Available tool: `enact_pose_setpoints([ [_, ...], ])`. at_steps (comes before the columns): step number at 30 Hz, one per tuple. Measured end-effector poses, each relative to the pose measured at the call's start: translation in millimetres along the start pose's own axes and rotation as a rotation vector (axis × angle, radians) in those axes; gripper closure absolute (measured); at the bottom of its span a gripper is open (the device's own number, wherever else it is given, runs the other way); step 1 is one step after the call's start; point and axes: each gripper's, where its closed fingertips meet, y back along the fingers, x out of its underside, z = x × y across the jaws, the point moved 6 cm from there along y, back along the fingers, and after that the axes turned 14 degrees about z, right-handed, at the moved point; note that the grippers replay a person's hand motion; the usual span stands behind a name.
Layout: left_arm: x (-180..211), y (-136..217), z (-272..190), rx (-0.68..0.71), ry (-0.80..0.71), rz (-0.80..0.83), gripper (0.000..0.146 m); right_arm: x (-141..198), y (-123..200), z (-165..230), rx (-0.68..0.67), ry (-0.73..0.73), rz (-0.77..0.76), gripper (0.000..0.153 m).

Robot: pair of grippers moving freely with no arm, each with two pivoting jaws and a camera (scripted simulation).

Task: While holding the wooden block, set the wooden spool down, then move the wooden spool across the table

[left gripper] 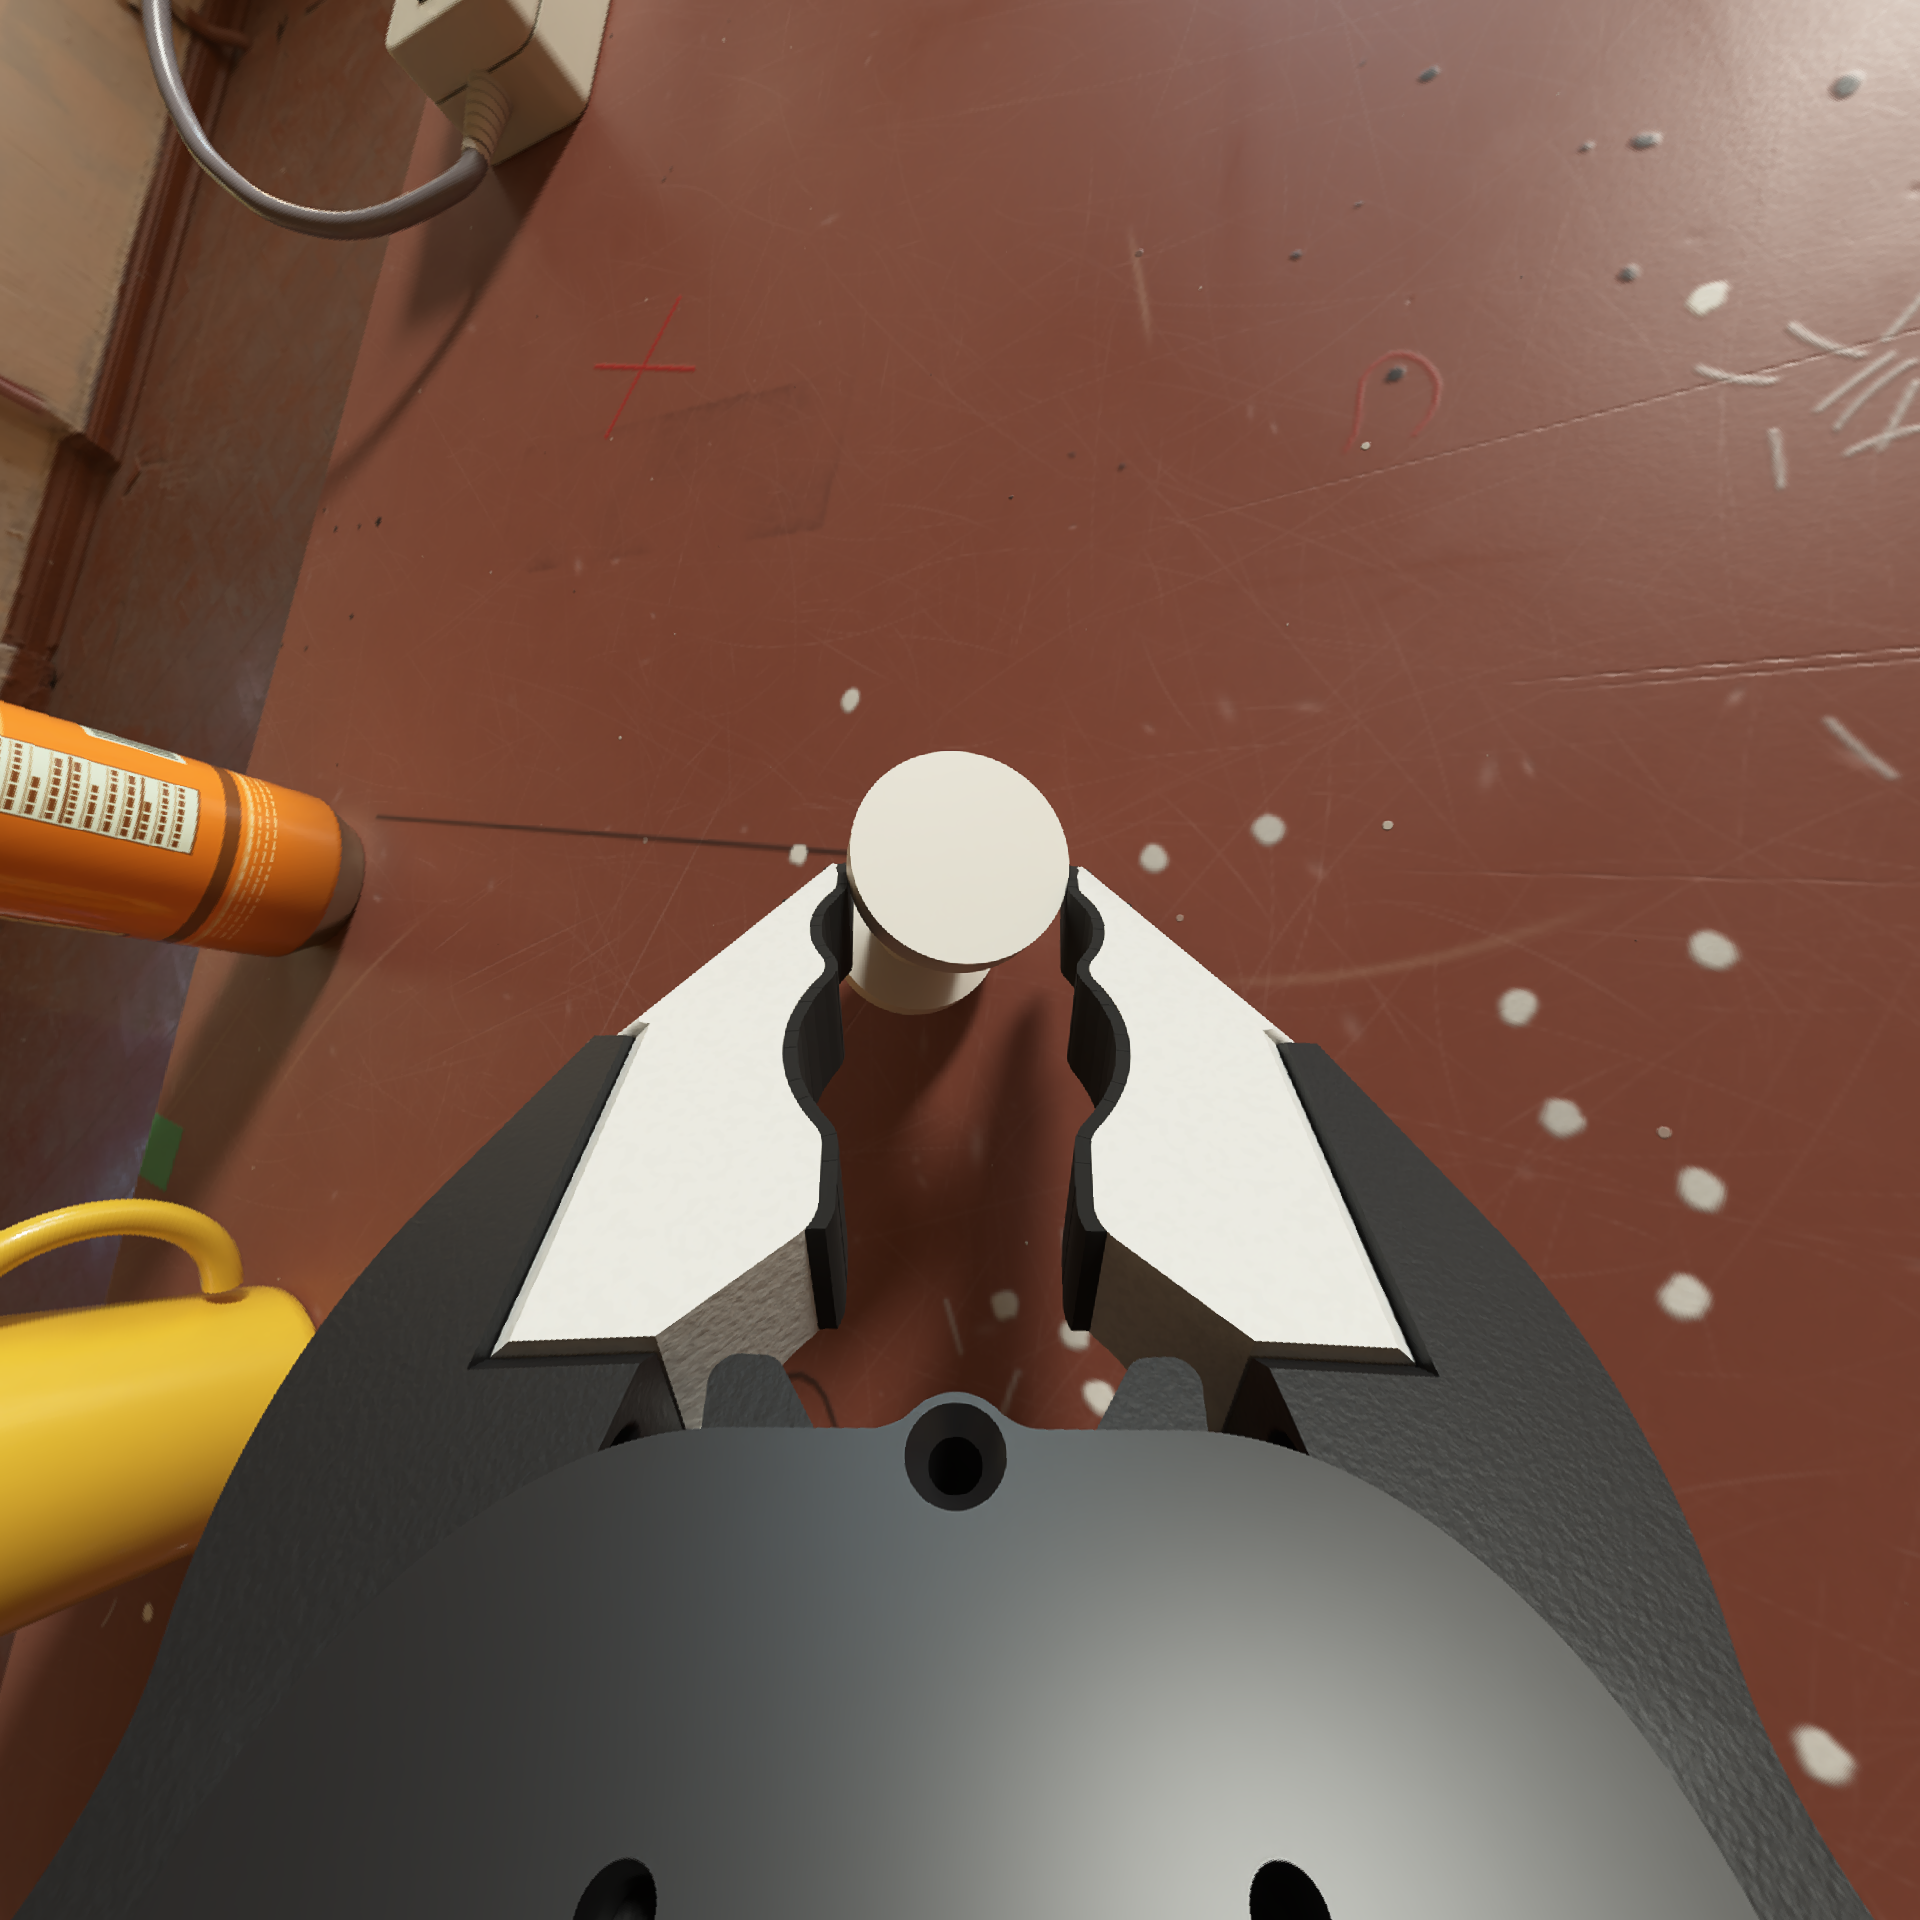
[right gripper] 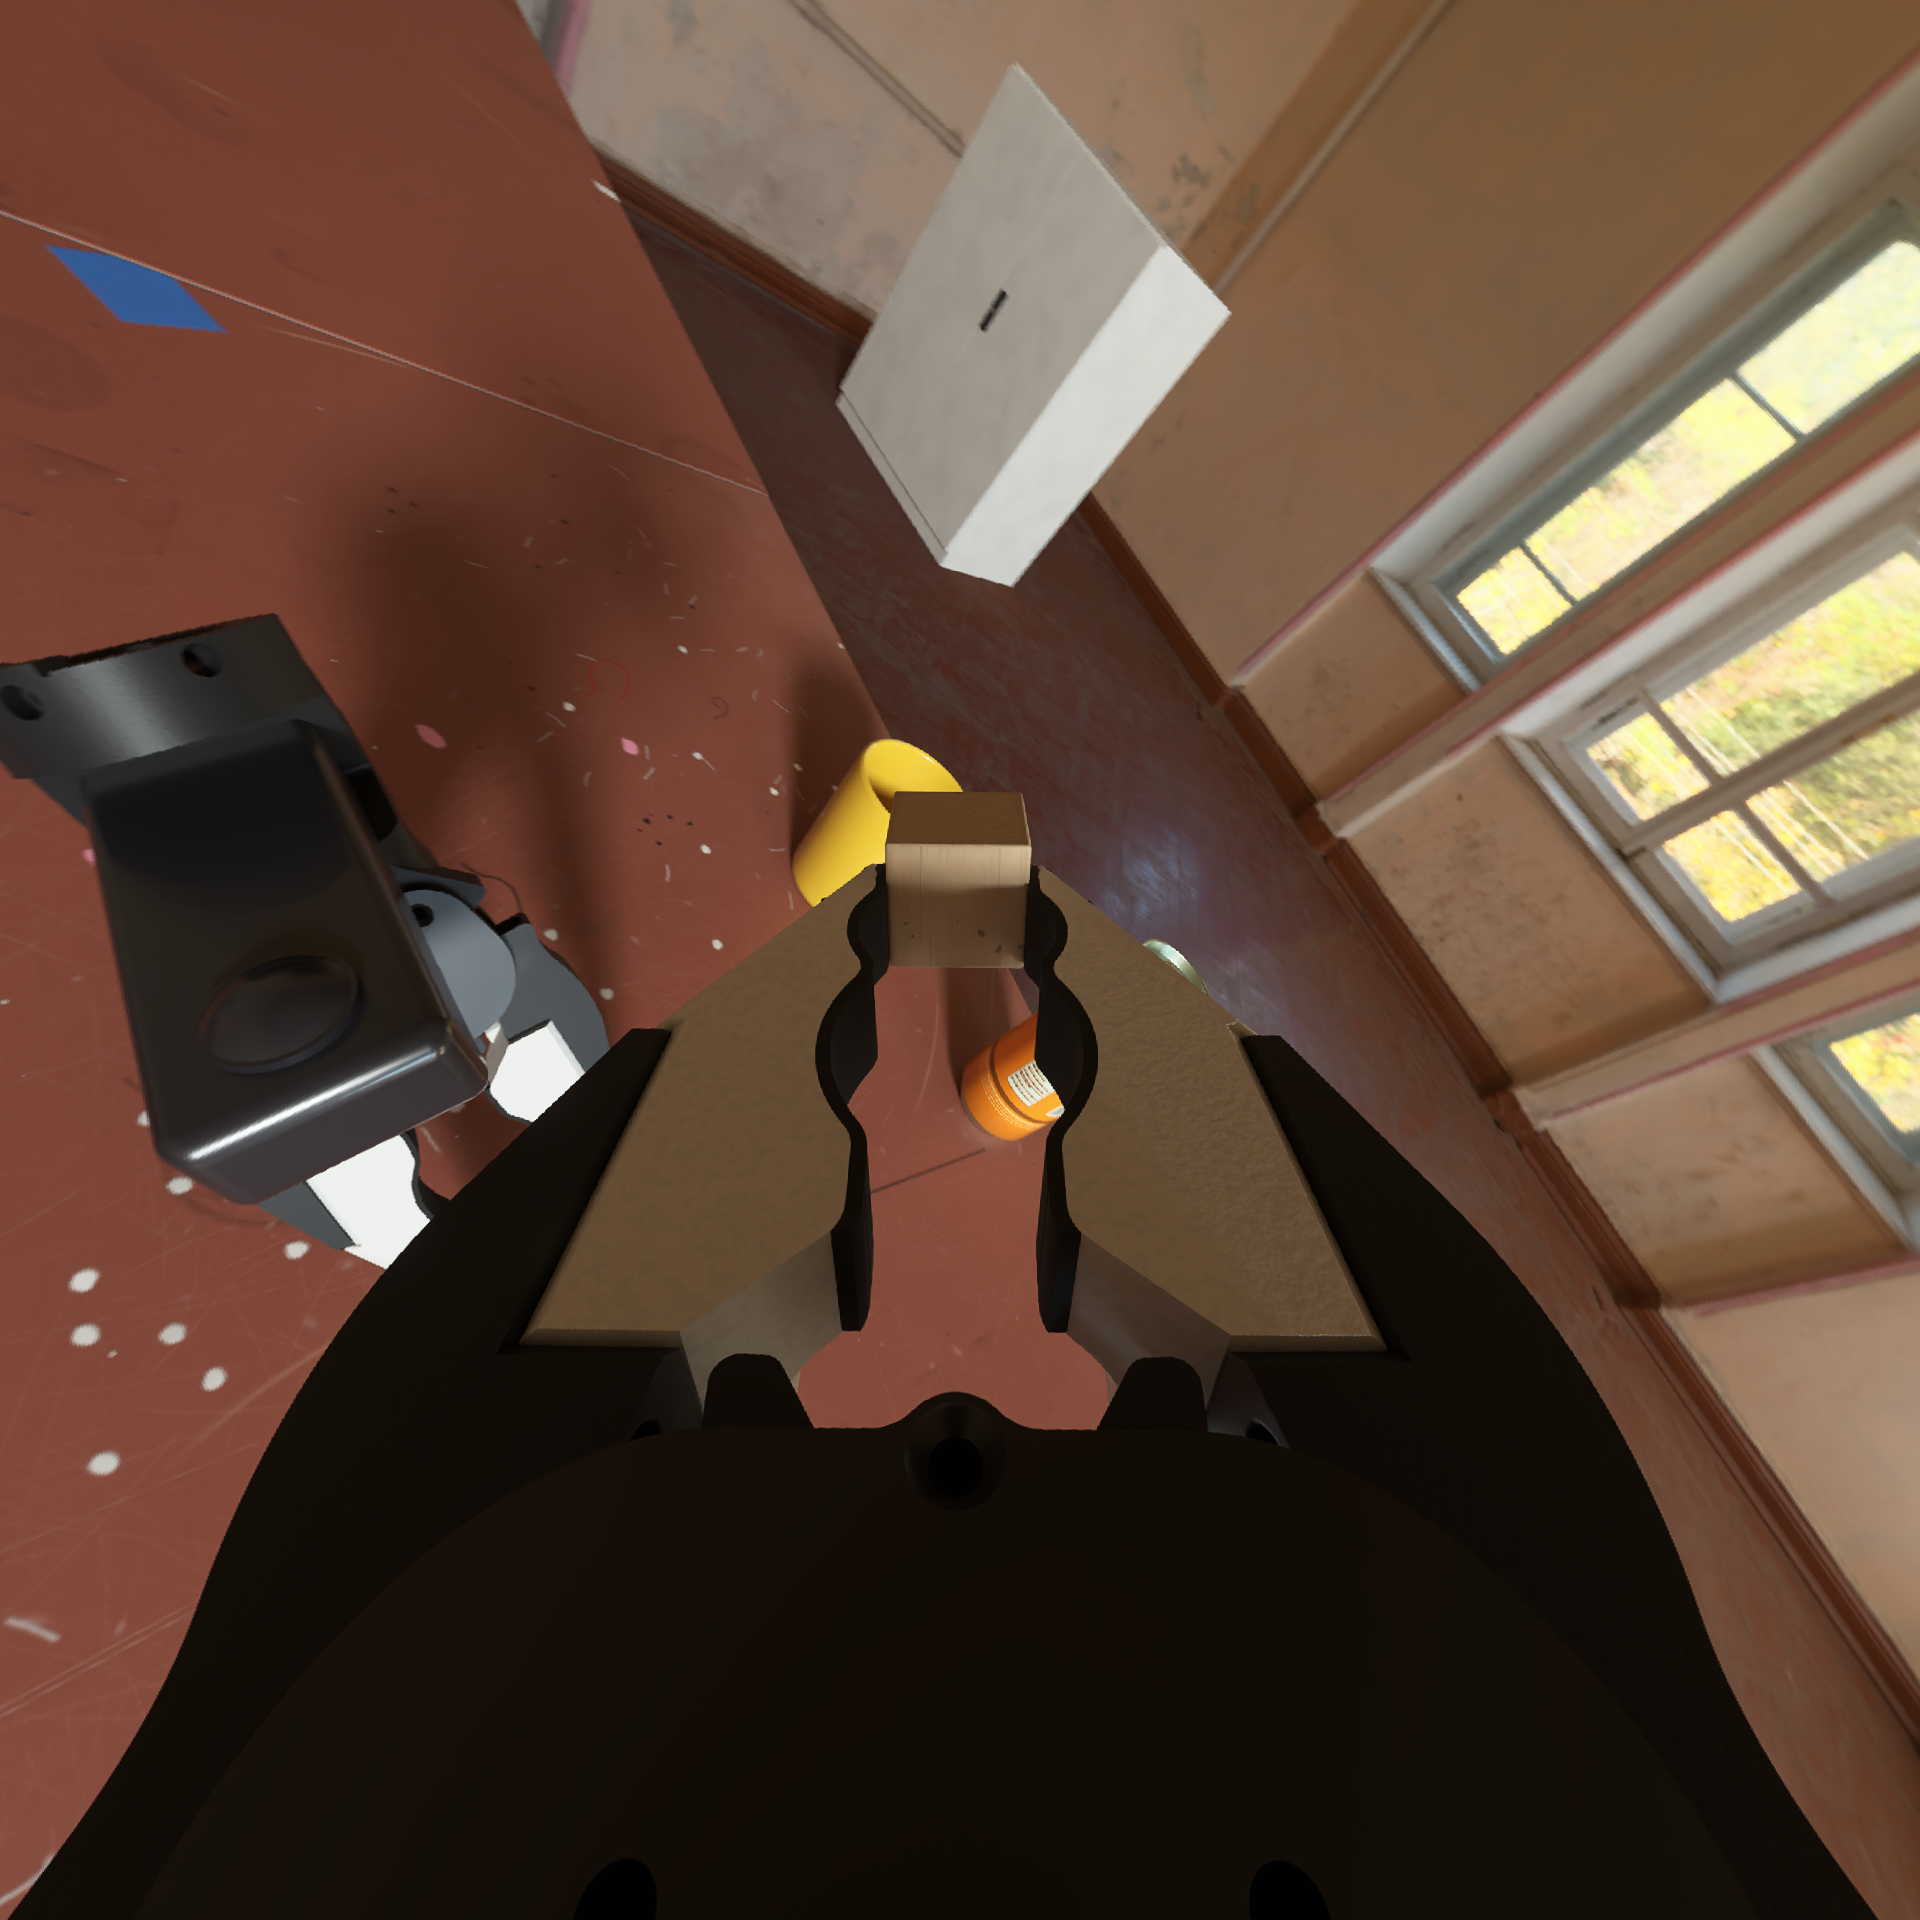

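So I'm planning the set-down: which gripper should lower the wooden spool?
Left. The left gripper already grips the wooden spool above the table; the right gripper is occupied holding the wooden block.

Sharp, window-lit, wide-angle edge distortion

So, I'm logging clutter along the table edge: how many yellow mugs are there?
1. The yellow mug lies on its side at the table edge, beside the orange bottle and near the left gripper. Others could sit outside both views.
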Motion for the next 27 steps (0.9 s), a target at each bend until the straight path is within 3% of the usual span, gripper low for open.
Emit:
enact_pose_setpoints([
  [15, 0, 0, 0, -0.006, -0.006, 0.004, 0.106, 21, -13, 13, 0.091, -0.148, 0.063, 0.128],
  [27, 0, 0, 0, -0.004, -0.01, 0.004, 0.106, 32, -17, 14, 0.126, -0.172, 0.111, 0.128],
])
